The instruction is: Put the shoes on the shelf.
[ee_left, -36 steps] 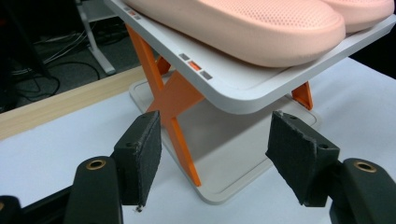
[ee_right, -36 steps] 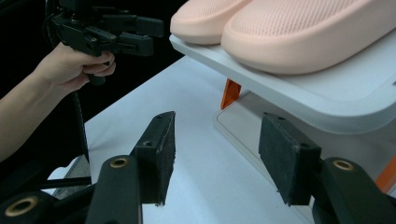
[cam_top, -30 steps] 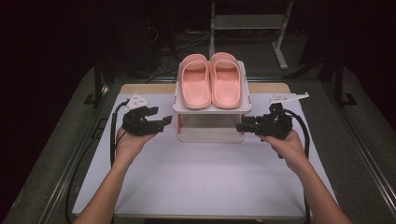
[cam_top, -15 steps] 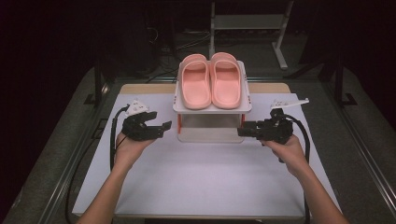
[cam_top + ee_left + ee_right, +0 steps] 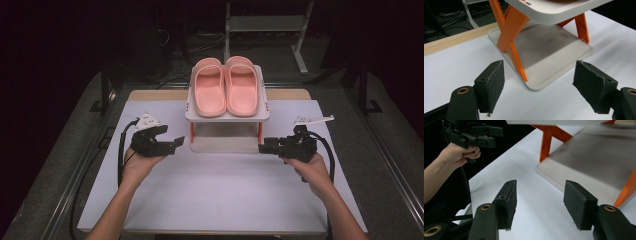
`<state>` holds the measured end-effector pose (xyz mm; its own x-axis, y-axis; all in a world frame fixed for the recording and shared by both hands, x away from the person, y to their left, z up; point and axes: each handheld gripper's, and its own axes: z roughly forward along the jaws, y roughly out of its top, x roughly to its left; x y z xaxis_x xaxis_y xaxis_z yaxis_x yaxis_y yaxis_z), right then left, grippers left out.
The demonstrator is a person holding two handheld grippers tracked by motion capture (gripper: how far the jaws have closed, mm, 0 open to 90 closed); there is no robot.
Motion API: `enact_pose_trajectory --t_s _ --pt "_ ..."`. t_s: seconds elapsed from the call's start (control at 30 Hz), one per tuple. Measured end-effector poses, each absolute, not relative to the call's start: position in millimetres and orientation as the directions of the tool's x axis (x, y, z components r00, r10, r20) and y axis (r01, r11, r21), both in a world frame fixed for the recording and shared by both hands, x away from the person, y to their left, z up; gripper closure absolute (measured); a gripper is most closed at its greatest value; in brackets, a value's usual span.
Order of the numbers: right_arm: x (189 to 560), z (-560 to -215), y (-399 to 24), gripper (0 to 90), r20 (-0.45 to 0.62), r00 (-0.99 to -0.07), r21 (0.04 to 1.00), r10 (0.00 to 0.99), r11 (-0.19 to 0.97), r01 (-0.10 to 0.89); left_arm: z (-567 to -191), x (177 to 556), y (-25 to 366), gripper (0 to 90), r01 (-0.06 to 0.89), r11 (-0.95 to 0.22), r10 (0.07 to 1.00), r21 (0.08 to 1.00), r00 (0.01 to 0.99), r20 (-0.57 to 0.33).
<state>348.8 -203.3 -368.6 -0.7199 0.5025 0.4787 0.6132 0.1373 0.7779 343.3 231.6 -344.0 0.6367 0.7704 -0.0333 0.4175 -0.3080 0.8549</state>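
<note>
Landmark: two-tier rack (image 5: 227, 131), white trays on orange cross-legs, standing toward the far edge of the white table (image 5: 220, 190).
Slippers: a pink pair (image 5: 226, 86) side by side on the rack's top tray, toes toward the person; untouched by either tool.
Lower tray: bare (grey-white surface (image 5: 554, 52), nothing resting on it).
Left gripper: (image 5: 172, 145) just beside the rack's left legs, level with the lower tray; its jaws have just been opening and stand apart with nothing between the pads (image 5: 492, 82).
Right gripper: (image 5: 264, 147) just beside the rack's right side, aimed at the lower tray's corner; jaws spread, pads (image 5: 577, 203) bare, touching nothing.
Done so far: slippers seated on the rack (both grippers released, by the look of it).
Left to do: judged little or nothing with the slippers; otherwise a grasp of the rack from both sides, not yet begun.
</note>
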Motion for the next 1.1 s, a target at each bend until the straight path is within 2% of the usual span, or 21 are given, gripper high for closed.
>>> enact_pose_trajectory --t_s 1.1 --pt "324 -396 -217 38.1 0.51 -0.698 0.761 0.502 0.116 0.639 -376 317 250 12.5 0.465 -0.271 0.802 0.843 0.593 -0.07"
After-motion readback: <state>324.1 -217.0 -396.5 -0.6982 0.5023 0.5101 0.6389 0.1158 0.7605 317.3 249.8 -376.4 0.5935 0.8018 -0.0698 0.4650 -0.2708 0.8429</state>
